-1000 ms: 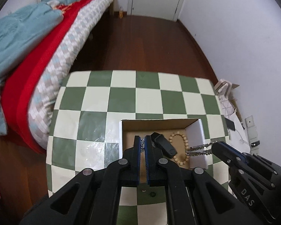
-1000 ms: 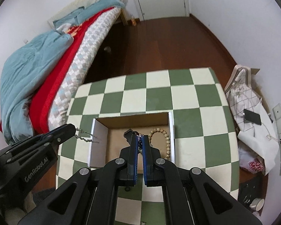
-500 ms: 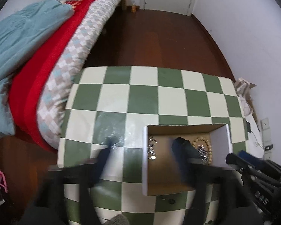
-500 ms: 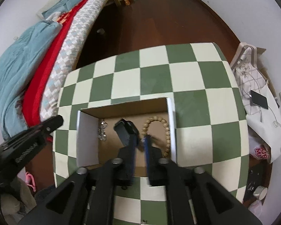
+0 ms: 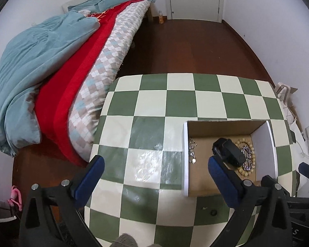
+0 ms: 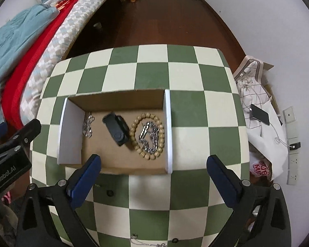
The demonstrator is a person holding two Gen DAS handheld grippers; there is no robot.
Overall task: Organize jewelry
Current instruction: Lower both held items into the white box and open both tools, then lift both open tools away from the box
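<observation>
An open cardboard box (image 6: 121,100) (image 5: 222,126) sits on the green-and-cream checkered table (image 6: 152,70) (image 5: 146,111). Inside it lie a wooden bead bracelet (image 6: 134,127) (image 5: 247,142), a silver chain (image 6: 149,136) (image 5: 247,160) coiled inside the bracelet, a black clip-like object (image 6: 116,128) (image 5: 228,150) and a thin silver chain (image 6: 88,126) (image 5: 192,150) by the left wall. My left gripper (image 5: 154,164) is open and empty, above the table left of the box. My right gripper (image 6: 154,162) is open and empty over the box's near edge.
A bed (image 5: 88,61) with red and blue bedding stands left of the table. Bags, a phone and cables (image 6: 259,115) lie on the floor at the right. A small chain (image 6: 134,239) lies at the table's near edge. Dark wooden floor (image 6: 154,20) lies beyond.
Both grippers opened and drew back upward. The thin chain dropped from the left gripper into the box's left side; the silver chain dropped from the right gripper into the bead bracelet.
</observation>
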